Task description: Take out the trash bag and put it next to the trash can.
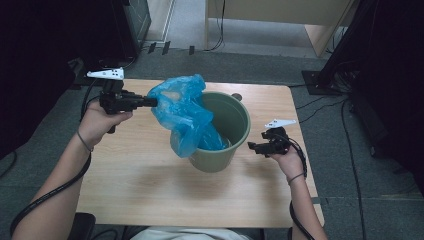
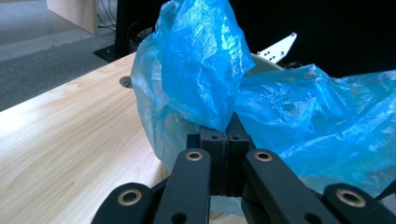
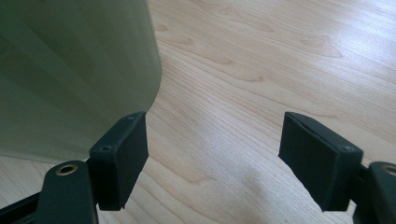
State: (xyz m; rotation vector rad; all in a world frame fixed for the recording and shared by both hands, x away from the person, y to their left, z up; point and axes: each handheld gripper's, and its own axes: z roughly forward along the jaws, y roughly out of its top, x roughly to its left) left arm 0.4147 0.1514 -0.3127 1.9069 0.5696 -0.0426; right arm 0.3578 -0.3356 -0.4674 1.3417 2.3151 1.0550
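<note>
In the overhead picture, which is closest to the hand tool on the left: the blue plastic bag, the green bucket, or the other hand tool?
1. Crinkly blue plastic bag: pinched in the left gripper itself.
2. Round green plastic bucket: just past the bag, mid-table.
3. Right gripper: beyond the bucket, at its far side.

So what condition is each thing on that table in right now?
Blue plastic bag: crumpled, partly inside the bin, one edge pulled up and out to the left.
Green bin: upright on the table, open at the top.
Left hand-held gripper: shut on the blue plastic bag.
Right hand-held gripper: open, nothing between its jaws, beside the green bin.
</note>
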